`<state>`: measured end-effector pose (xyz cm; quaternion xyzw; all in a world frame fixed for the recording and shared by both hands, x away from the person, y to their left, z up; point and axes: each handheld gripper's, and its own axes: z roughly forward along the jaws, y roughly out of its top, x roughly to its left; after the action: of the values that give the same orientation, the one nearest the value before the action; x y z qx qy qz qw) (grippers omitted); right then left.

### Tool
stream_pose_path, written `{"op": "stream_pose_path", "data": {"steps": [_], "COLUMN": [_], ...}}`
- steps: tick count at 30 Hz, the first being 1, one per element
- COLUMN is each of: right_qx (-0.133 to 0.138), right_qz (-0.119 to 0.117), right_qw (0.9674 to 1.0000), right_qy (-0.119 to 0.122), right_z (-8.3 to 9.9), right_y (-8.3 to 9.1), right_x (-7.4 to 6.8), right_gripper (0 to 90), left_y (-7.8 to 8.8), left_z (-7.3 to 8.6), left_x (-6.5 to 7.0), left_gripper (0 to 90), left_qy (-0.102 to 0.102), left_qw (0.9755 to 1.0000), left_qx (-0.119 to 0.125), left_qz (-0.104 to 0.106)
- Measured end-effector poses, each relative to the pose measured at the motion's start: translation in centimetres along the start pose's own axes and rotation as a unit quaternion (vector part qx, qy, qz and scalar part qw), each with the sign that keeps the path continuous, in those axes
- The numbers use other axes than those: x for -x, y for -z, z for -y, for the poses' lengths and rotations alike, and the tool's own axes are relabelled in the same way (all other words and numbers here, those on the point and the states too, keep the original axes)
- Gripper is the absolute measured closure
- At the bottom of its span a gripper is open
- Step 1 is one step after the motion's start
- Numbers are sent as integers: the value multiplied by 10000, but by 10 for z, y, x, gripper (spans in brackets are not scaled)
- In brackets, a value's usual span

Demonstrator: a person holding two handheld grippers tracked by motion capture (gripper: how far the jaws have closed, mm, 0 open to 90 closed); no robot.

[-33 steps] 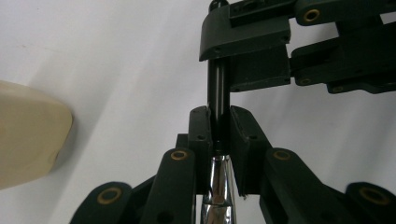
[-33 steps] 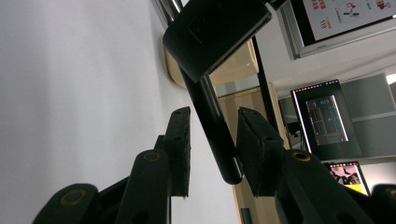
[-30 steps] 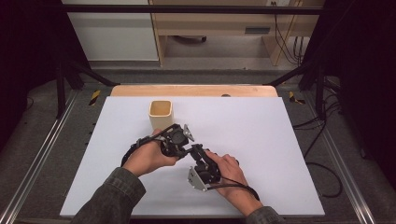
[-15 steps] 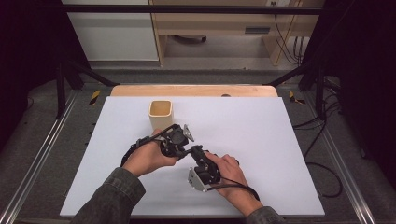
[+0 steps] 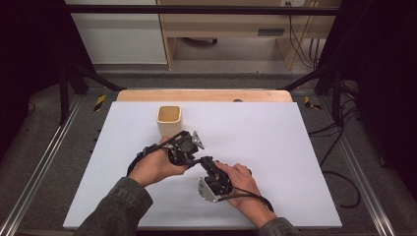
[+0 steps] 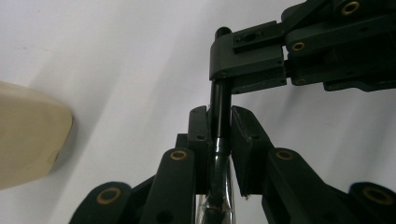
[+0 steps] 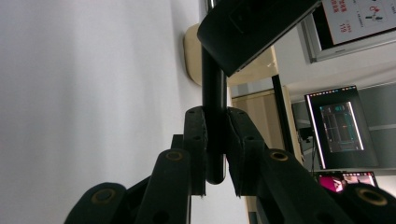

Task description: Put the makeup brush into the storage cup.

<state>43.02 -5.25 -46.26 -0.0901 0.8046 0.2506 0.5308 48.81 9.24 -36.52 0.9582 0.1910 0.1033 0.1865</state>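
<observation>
A slim black pen-like rod (image 6: 219,95) runs between my two grippers, low over the white table. My left gripper (image 6: 219,116) is shut on one end of it, where the rod turns shiny. My right gripper (image 7: 215,116) grips the other end (image 7: 214,79); its jaws have just been closing and now press on the rod. In the high view the left gripper (image 5: 195,157) and right gripper (image 5: 206,163) meet tip to tip at the table's middle. A beige cup (image 5: 169,119) stands upright just beyond the left hand.
The white sheet (image 5: 275,142) covers the table, with a wooden strip (image 5: 206,95) along its far edge. Black frame posts (image 5: 64,73) and cables (image 5: 339,142) flank the table. A lit monitor (image 7: 343,126) stands off to one side.
</observation>
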Motion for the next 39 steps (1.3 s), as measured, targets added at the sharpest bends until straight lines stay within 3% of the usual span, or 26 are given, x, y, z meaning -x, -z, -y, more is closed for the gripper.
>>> {"op": "stream_pose_path", "data": {"steps": [6,9,10,12,14,16,17,20,23,25,26,27,29,30,31,32,35,36,37,39], "right_qx": [-20,-93,-115,-101,-140,-219,-267,-376,-432,-461,-505,-545,-533,-572,-519,-532,-486,-508,-509,-496], "right_qz": [-63,-43,-93,-122,-114,-172,-313,-338,-300,-309,-373,-398,-439,-453,-498,-517,-572,-561,-581,-631], "right_qw": [10000,9999,9999,9997,9998,9993,9990,9984,9985,9981,9976,9968,9964,9952,9954,9941,9918,9921,9920,9905], "right_qy": [67,-127,-76,-208,-131,-230,-180,-240,-162,-252,-299,-438,-500,-652,-639,-791,-1030,-1000,-998,-1120], "right_z": [2,2,3,4,6,8,9,14,17,18,18,19,20,21,22,22,23,24,24,24], "right_y": [-1,-1,-1,-2,-3,-3,-4,-6,-6,-7,-7,-7,-8,-8,-9,-9,-9,-9,-9,-9], "right_x": [1,-2,-1,-2,-1,-3,-2,-3,-1,0,0,-1,1,0,2,2,3,3,3,3], "right_gripper": [793,793,793,793,793,793,793,793,794,794,794,794,794,794,794,794,794,794,794,794], "left_y": [-1,0,0,1,3,6,8,13,19,24,28,31,35,36,39,40,45,45,46,49], "left_z": [0,1,2,3,5,8,9,13,17,19,22,24,28,29,32,35,44,46,49,54], "left_x": [0,-1,-1,-1,-2,-5,-6,-9,-11,-12,-13,-13,-14,-15,-16,-16,-16,-16,-16,-16], "left_gripper": [774,739,721,687,643,609,598,499,408,333,290,238,231,200,177,175,169,160,156,149], "left_qy": [15,42,72,123,131,131,160,316,509,597,655,671,705,752,765,865,955,992,1084,1097], "left_qw": [10000,10000,9999,9998,9996,9992,9989,9964,9918,9874,9838,9824,9773,9758,9743,9696,9641,9623,9580,9528], "left_qx": [2,48,75,177,232,300,349,662,1006,1241,1371,1435,1647,1685,1720,1896,2026,2079,2214,2352], "left_qz": [1,-24,-30,-46,-108,-233,-266,-424,-605,-782,-949,-992,-1130,-1174,-1239,-1281,-1428,-1444,-1462,-1577]}}
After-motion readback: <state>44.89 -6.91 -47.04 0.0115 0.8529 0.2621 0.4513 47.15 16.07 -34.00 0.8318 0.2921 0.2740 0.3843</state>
